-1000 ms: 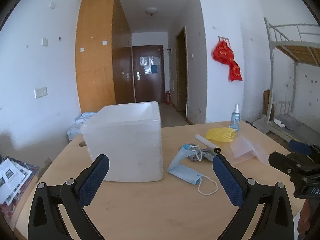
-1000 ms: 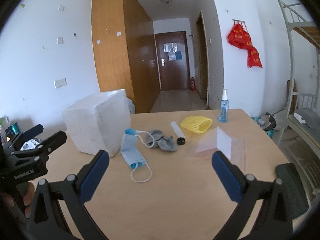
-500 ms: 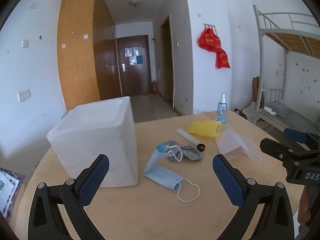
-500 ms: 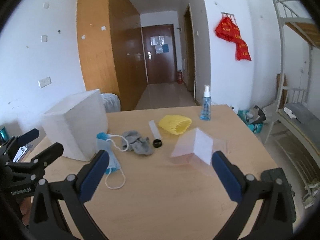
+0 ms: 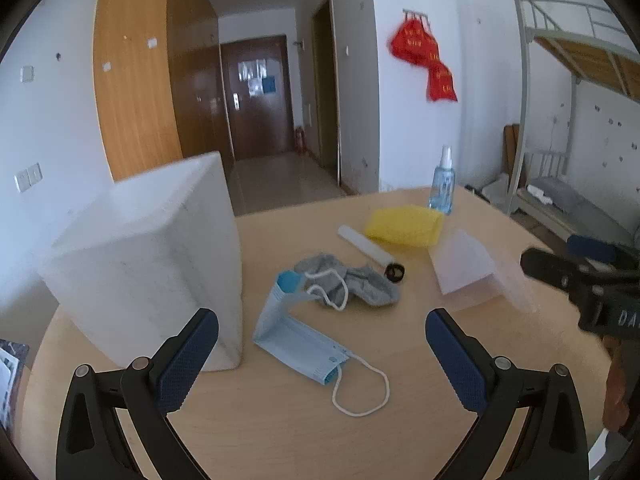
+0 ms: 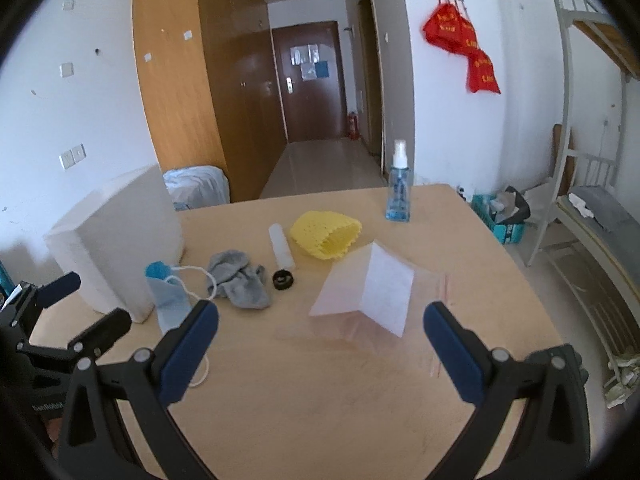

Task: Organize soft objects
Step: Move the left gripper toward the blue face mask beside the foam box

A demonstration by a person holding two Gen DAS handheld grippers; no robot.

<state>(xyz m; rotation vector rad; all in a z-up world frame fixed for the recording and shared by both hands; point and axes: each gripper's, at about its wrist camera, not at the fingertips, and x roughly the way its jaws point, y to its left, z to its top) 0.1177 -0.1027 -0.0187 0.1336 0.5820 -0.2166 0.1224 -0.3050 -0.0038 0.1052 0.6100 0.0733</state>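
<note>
On the wooden table (image 5: 280, 432) lie a blue face mask (image 5: 298, 338), a crumpled grey sock (image 5: 352, 280) and a yellow foam net (image 5: 404, 224). They also show in the right wrist view: mask (image 6: 170, 294), sock (image 6: 238, 278), net (image 6: 326, 234). A clear zip bag (image 6: 370, 294) with paper inside lies to the right and shows in the left wrist view (image 5: 468, 270). My left gripper (image 5: 322, 354) is open and empty, above the mask. My right gripper (image 6: 320, 344) is open and empty, in front of the bag.
A white foam box (image 5: 148, 256) stands on the table's left. A white tube (image 5: 366, 246) with a black cap and a blue spray bottle (image 5: 442, 184) stand further back. A bunk bed (image 6: 592, 128) stands to the right, beyond the table edge.
Both views have swung to the right, so the box sits further left in frame. Both grippers stayed open and empty; the left one now looks down on the mask.
</note>
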